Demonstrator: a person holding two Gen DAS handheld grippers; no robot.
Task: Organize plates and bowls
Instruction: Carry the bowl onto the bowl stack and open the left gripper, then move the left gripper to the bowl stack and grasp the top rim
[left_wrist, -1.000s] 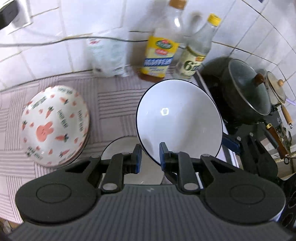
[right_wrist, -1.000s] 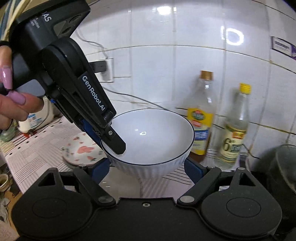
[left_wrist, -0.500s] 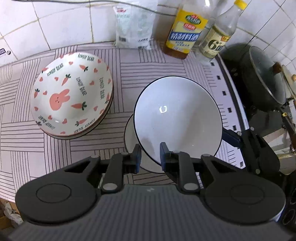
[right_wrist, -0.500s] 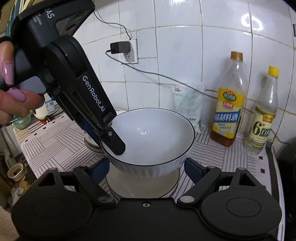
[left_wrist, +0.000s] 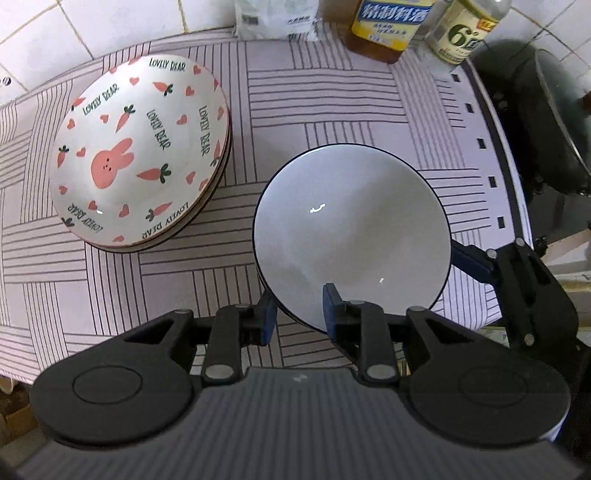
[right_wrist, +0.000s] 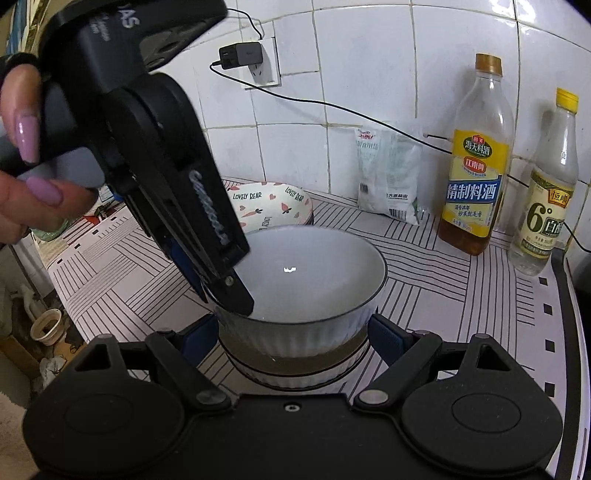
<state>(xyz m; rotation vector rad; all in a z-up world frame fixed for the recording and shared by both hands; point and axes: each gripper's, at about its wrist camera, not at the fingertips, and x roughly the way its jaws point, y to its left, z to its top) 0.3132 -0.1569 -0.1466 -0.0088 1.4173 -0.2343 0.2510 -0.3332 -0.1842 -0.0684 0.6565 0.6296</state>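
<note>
A white bowl with a dark rim (left_wrist: 351, 229) (right_wrist: 306, 284) sits nested in another white ribbed bowl (right_wrist: 295, 373) on the striped cloth. My left gripper (left_wrist: 297, 314) straddles its near rim, one finger inside and one outside, with a gap to the rim. My right gripper (right_wrist: 291, 336) is spread wide with a finger on either side of the bowl's base. A stack of carrot-and-rabbit bowls (left_wrist: 140, 147) (right_wrist: 277, 206) stands to the left.
Two bottles (right_wrist: 476, 158) (right_wrist: 546, 184) and a white bag (right_wrist: 388, 173) stand by the tiled wall. A dark pot with a lid (left_wrist: 543, 125) is on the right. The counter edge is near the front (left_wrist: 110, 369).
The white bowl has come down into the lower bowl, which is now mostly covered. The left fingers have spread apart a little around the rim.
</note>
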